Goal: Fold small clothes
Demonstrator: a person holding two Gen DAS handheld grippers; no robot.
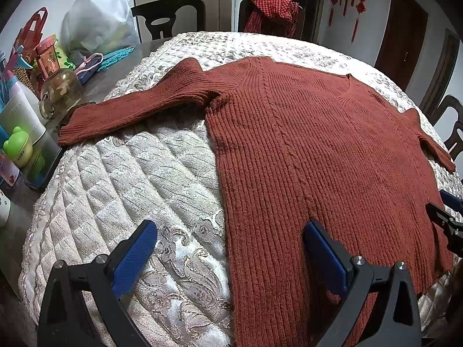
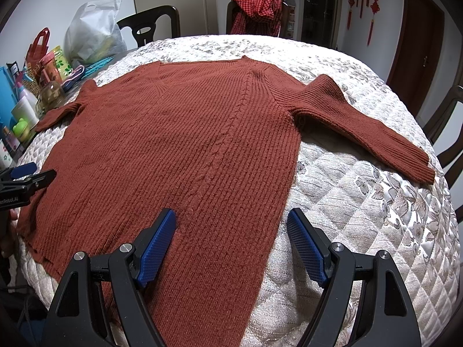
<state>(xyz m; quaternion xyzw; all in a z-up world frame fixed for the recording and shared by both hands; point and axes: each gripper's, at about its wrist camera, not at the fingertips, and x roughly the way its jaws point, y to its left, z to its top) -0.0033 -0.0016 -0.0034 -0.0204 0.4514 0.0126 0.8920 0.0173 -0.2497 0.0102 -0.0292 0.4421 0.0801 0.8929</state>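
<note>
Sweater (image 1: 318, 150) lay flat, unfolded, on the quilted table cover (image 1: 144, 173), sleeves out. Left gripper (image 1: 228, 248) and right gripper (image 2: 231, 240) both gaped wide, empty, at the hem. All folding remained.

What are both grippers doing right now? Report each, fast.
Left gripper: open, empty, jaws straddling the sweater's side edge near the hem.
Right gripper: open, empty, jaws straddling the sweater's opposite side edge.

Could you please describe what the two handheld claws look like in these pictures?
Both the left claw and right claw have black angular frames with silver round bolts and two blue, cross-hatch textured fingers. The right view shows white lettering on the left claw's black body.
</note>
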